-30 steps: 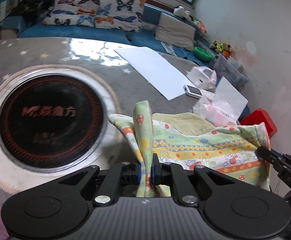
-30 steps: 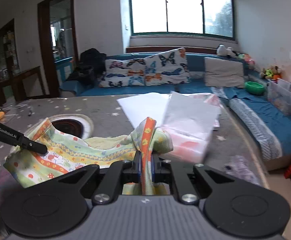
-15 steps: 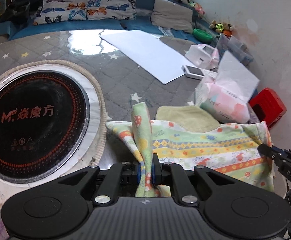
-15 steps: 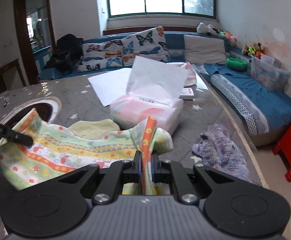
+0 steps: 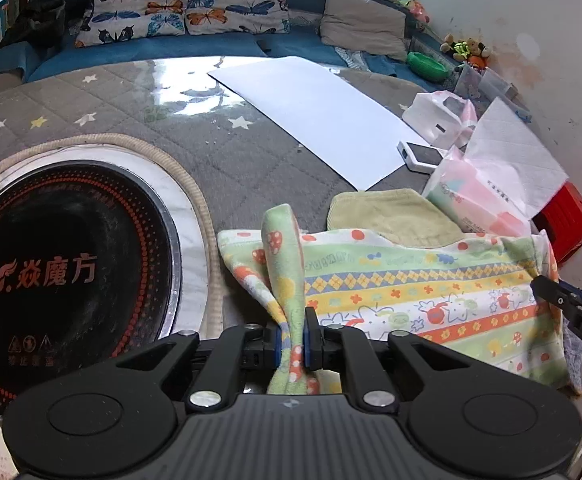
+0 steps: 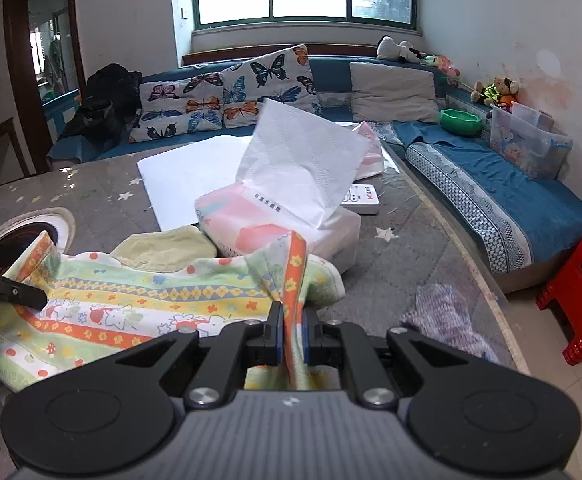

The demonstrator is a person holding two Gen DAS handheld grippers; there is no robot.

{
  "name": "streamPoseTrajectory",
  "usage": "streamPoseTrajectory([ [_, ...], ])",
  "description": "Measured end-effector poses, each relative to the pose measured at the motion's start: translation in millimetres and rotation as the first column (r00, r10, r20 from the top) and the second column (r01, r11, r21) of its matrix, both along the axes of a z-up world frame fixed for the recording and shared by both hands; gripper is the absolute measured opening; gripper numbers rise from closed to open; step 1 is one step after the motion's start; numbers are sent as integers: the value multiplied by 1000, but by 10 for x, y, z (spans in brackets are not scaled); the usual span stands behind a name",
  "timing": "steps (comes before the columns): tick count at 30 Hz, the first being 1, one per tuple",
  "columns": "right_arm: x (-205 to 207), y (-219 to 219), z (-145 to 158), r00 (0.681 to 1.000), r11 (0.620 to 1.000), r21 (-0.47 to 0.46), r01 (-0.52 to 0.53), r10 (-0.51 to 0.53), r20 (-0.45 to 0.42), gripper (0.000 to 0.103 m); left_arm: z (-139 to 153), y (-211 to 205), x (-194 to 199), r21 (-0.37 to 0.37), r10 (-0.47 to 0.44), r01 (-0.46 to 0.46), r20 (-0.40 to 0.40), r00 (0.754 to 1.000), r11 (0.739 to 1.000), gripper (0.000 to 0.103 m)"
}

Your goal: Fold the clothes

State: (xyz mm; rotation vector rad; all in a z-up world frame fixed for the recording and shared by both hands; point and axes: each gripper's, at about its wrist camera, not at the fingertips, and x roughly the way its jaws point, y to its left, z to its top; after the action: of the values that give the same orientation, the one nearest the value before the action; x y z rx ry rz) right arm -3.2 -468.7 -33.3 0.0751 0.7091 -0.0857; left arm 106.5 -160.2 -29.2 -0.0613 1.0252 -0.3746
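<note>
The left gripper (image 5: 292, 340) is pinching one corner of the patterned cloth (image 5: 411, 292) with its jaws closed tight on a bunched fold, and the right gripper (image 6: 291, 338) is clamping the opposite corner in the same way, so the cloth is hanging stretched between them just above the quilted table (image 5: 227, 152). To fold well, both hands should probably be keeping the held edge taut and level, carrying it over the far edge in one sweep, and lowering together so the corners are meeting squarely, clear of the yellow cloth (image 5: 387, 216) and the tissue pack (image 6: 275, 224) lying just beyond. Beside the cloth, the black hob (image 5: 63, 280) is showing an orange logo with Chinese characters; the gripper arms are reading partly as "DAS" and "bot.AI"; the tissue pack's print is too small to read.
</note>
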Motion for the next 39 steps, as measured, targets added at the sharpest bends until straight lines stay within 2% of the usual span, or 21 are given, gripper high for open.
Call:
streamPoseTrajectory([
  [3, -43, -5, 8, 1000, 1000, 0, -4, 4, 0, 8, -2, -4, -8, 4, -23, 23, 0, 1000, 1000, 10],
  [7, -191, -15, 38, 1000, 1000, -3, -10, 10, 0, 8, -25, 45, -51, -27, -50, 49, -29, 998, 998, 11],
  [15, -340, -6, -22, 999, 1000, -20, -1, 0, -48, 8, -114, 53, -149, -7, -58, 58, -36, 998, 998, 19],
  [22, -317, 6, -86, 997, 999, -33, 2, -5, -75, 12, -96, 63, -229, 74, -60, 59, 3, 998, 995, 36],
  [31, -417, 1, -44, 998, 999, -43, 22, -24, -55, 22, -97, 76, -324, 136, -53, 49, 26, 998, 989, 50],
  [36, -510, 92, 42, 1000, 999, -40, -16, 15, -23, 40, -69, 86, -442, 166, -57, 47, 54, 997, 985, 55],
  [39, -564, 227, 28, 997, 997, -41, -70, 69, -29, 43, -59, 98, -527, 176, -55, 42, 68, 996, 984, 57],
])
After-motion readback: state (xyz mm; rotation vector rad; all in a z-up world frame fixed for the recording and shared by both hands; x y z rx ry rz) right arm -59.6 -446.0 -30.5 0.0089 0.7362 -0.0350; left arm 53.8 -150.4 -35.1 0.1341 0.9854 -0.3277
